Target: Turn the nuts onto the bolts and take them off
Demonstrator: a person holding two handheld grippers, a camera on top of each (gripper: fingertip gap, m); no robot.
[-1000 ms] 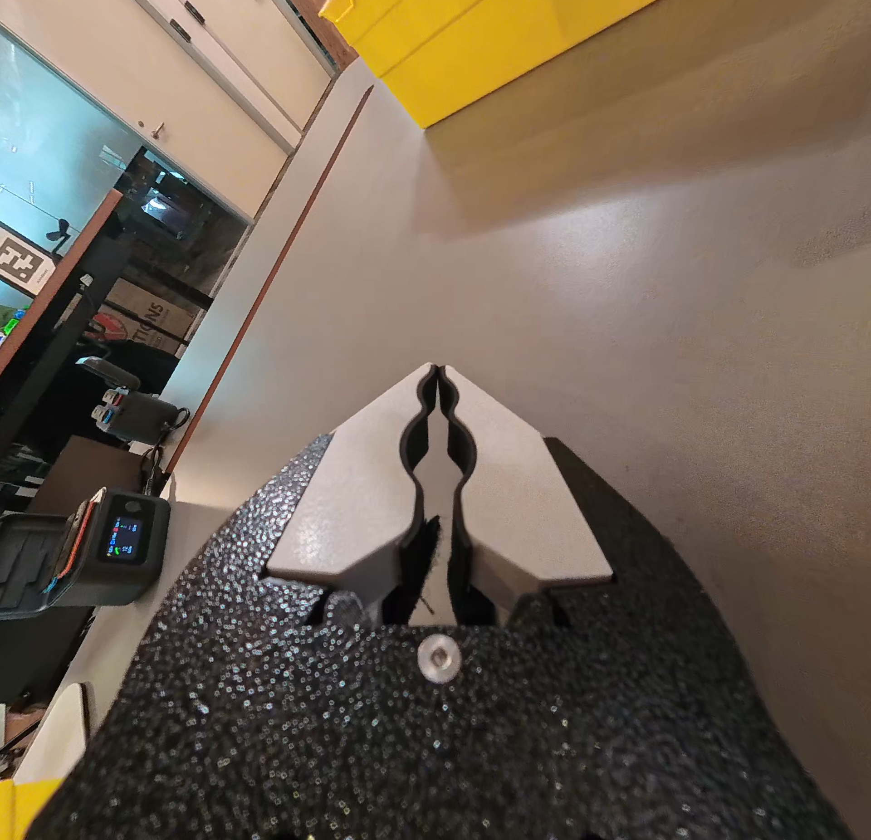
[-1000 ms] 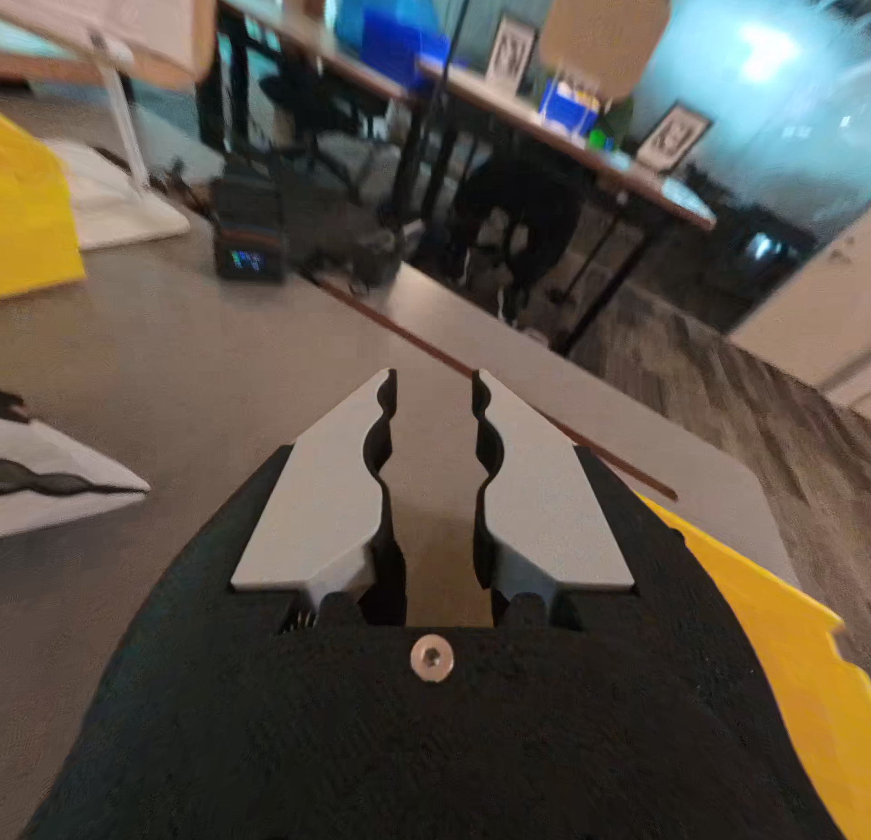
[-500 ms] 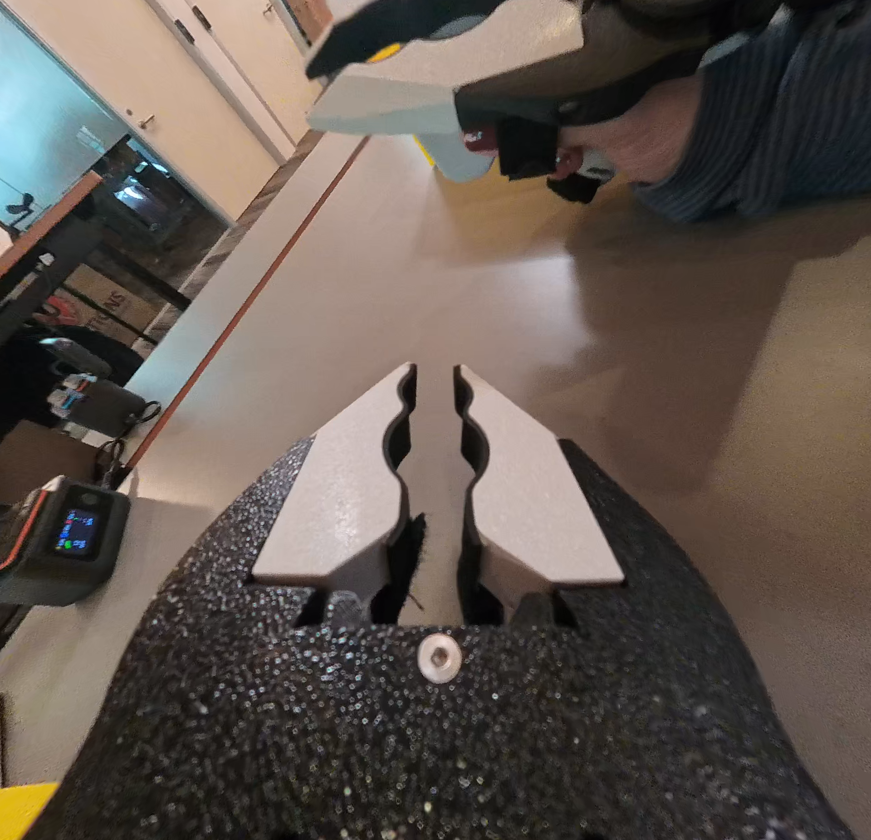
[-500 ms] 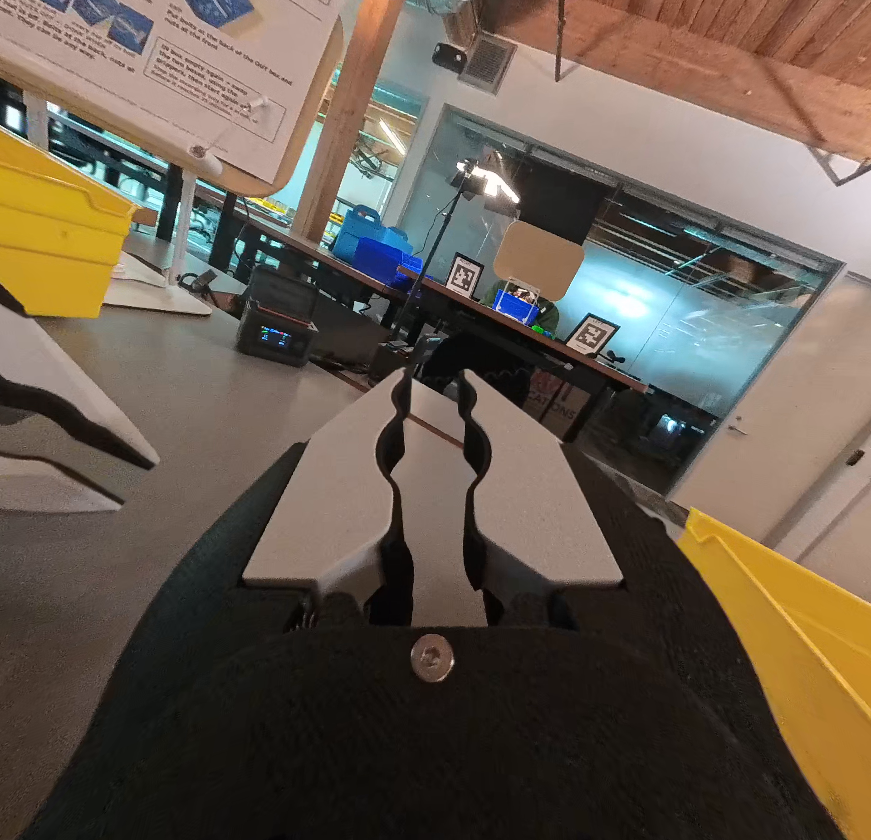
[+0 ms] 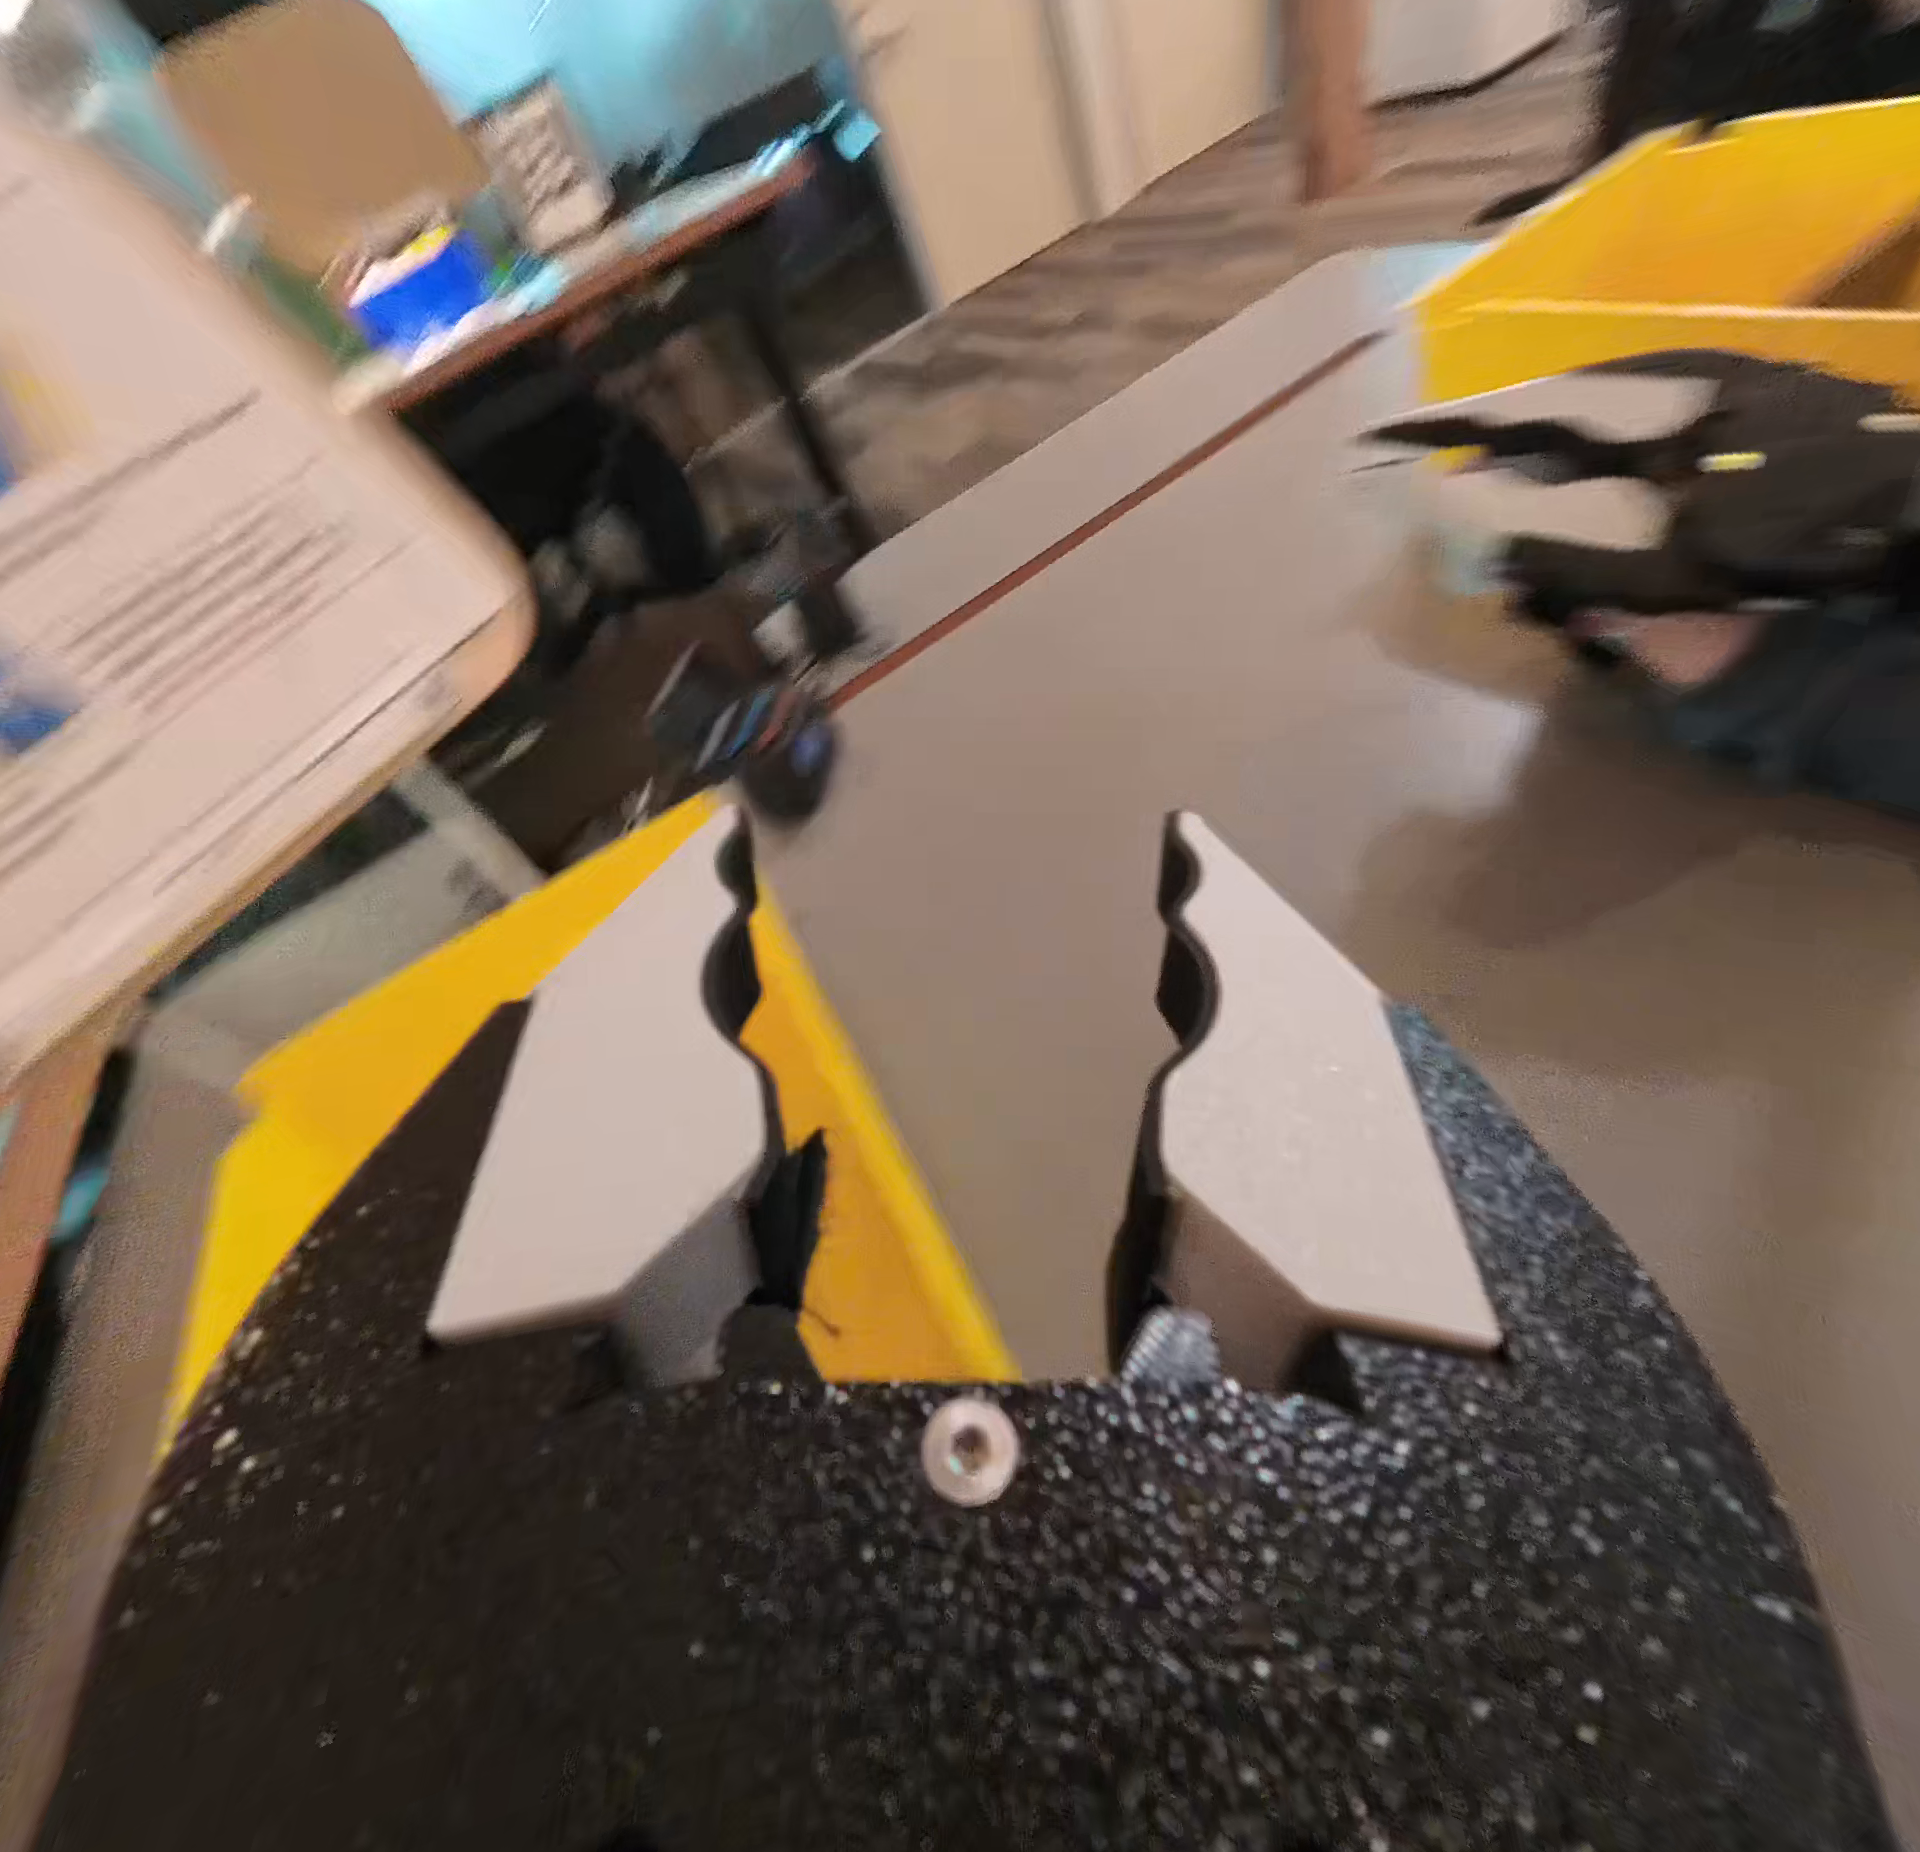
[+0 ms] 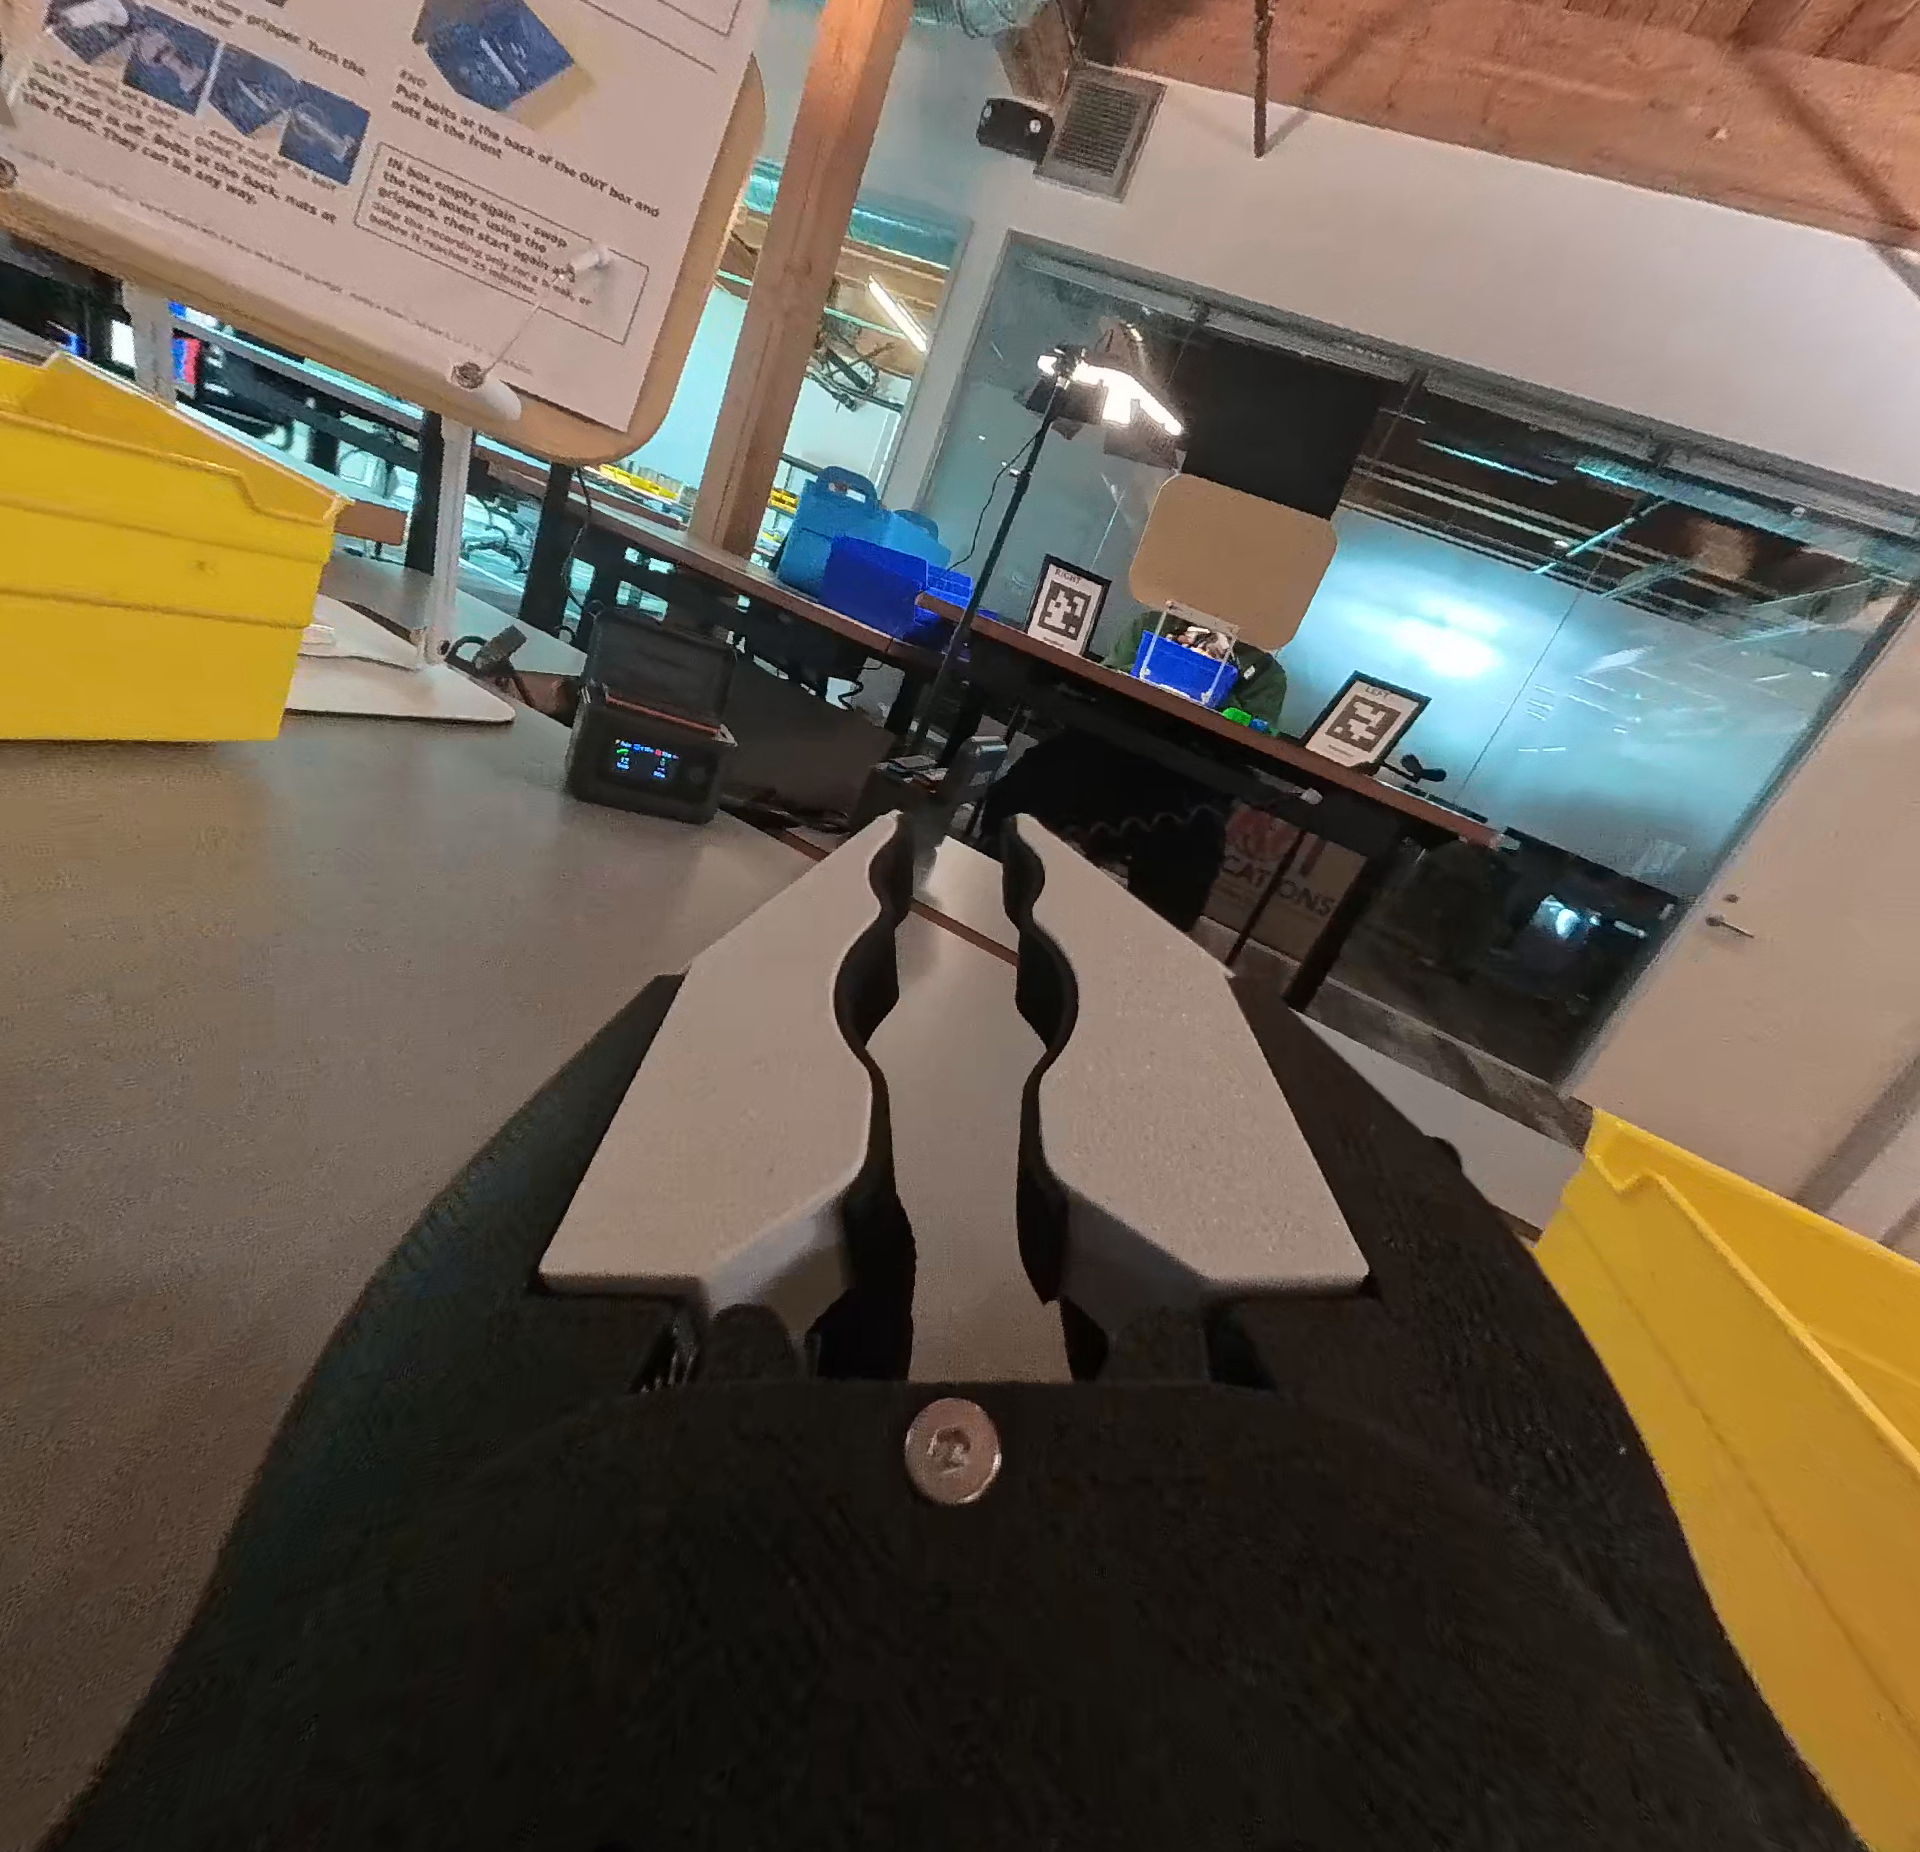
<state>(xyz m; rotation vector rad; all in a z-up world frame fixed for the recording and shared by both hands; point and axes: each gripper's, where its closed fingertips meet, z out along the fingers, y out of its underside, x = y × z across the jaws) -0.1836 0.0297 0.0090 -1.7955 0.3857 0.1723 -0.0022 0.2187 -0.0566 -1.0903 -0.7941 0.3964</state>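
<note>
Over the grey table [image 6: 312, 971] both tools are just hanging in the air with nothing in them. The left gripper [image 5: 961, 836] has its fingers spread wide and sits right over the near edge of a yellow bin [image 5: 883, 1231], so my guess is it's opened up ready to dip in for a part. That view is smeared with blur, so take the details lightly. The right gripper [image 6: 956, 831] is held low and level over the tabletop, pointing out across the room, fingers only a little apart and gripping nothing; looks parked to me, waiting its turn. It also shows off to the side in the left view, in front of a second yellow bin [image 5: 1662, 244].

Nuts and bolts? Can't see a single one. Presumably they're down inside the bins, whose insides aren't visible from these angles. So I'd say no nut is started on a bolt yet.

There's also an instruction board on a stand [image 6: 395, 140] and a small device with a lit screen [image 6: 649, 758] at the far edge, well clear of both tools.
</note>
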